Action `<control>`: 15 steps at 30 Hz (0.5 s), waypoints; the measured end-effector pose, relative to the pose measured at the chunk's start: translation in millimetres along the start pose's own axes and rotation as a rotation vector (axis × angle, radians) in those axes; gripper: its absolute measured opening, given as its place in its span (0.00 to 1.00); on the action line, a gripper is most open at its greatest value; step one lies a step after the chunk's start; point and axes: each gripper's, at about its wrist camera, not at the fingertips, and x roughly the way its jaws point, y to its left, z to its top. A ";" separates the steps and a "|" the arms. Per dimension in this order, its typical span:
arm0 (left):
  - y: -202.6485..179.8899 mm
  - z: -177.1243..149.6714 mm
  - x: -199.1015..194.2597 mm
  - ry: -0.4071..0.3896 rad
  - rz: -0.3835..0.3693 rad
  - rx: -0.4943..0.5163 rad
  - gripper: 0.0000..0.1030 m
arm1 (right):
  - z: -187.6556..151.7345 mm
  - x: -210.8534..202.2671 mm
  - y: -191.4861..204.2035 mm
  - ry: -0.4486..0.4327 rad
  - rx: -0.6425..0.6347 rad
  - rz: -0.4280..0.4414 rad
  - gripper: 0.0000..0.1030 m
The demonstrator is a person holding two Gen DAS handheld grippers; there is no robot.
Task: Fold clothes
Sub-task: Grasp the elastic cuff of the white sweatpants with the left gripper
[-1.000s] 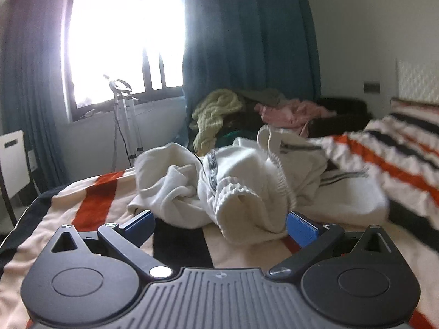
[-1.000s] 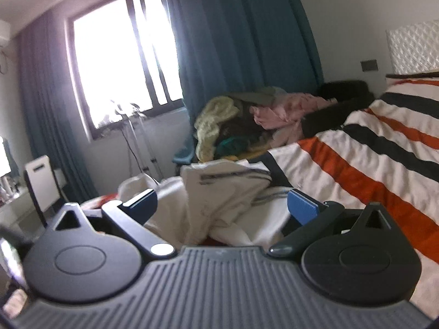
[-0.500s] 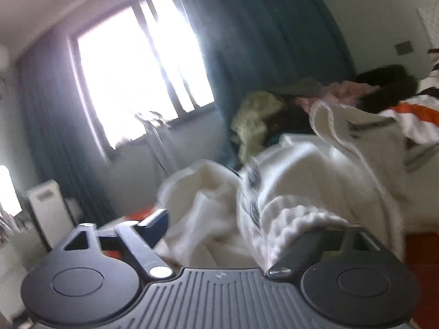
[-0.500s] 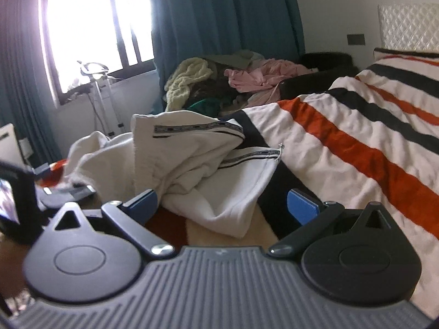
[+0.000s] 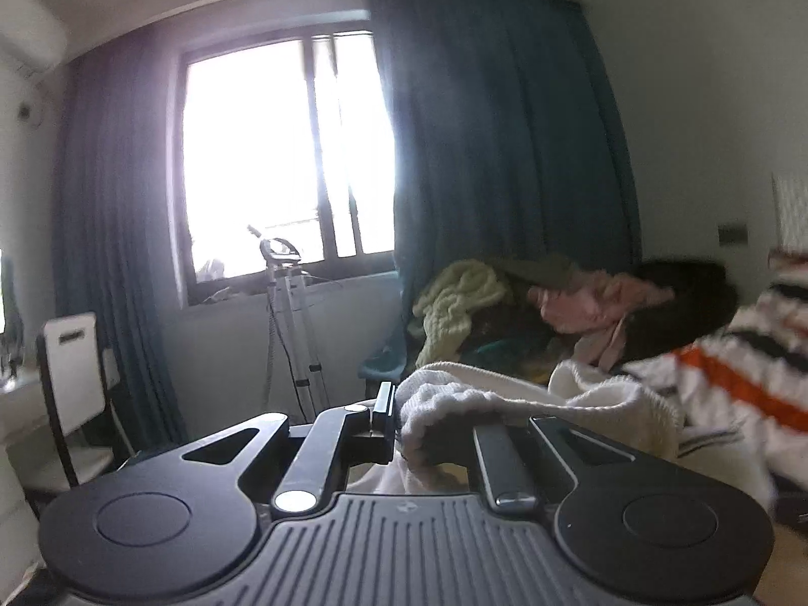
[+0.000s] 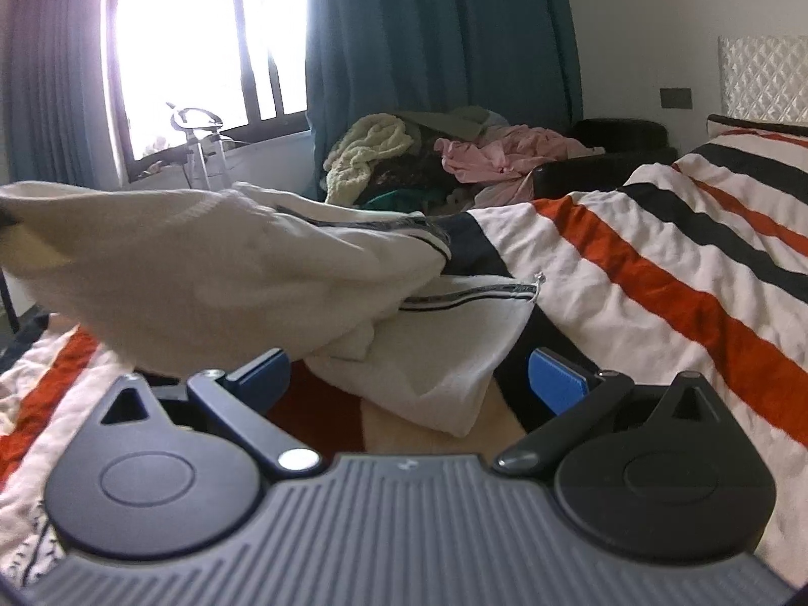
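A cream knit garment (image 5: pixel 581 399) lies bunched on the striped bed. My left gripper (image 5: pixel 434 419) is shut on its ribbed edge (image 5: pixel 444 404) and holds that part raised above the bed; the cloth hides the right pad. From the right wrist, the raised cream garment (image 6: pixel 177 262) stretches in from the left, blurred. Under it a white piece with black-striped trim (image 6: pixel 444 348) rests on the blanket. My right gripper (image 6: pixel 409 379) is open just in front of that white piece, with nothing between its blue pads (image 6: pixel 555 379).
The bed's blanket (image 6: pixel 656 272) has orange, black and white stripes. A heap of other clothes (image 6: pixel 434 156) sits beyond the bed by the teal curtain (image 6: pixel 434 40). A metal stand (image 5: pixel 288 313) is under the window, and a white chair (image 5: pixel 70 363) stands far left.
My left gripper went from open to shut on the cream garment's ribbed edge and lifted it. My right gripper dropped lower and closer to the white striped piece, still open.
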 end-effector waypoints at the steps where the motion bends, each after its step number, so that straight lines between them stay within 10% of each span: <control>1: 10.1 -2.3 -11.5 0.017 0.003 -0.033 0.10 | 0.5 -6.8 1.9 -0.006 -0.001 0.005 1.00; 9: 91.0 -20.3 -103.4 0.153 0.027 -0.301 0.10 | -11.1 -52.6 31.6 0.041 -0.100 0.081 1.00; 15: 136.4 -60.5 -94.9 0.407 0.038 -0.512 0.11 | -16.3 -55.8 61.9 0.137 -0.075 0.182 0.99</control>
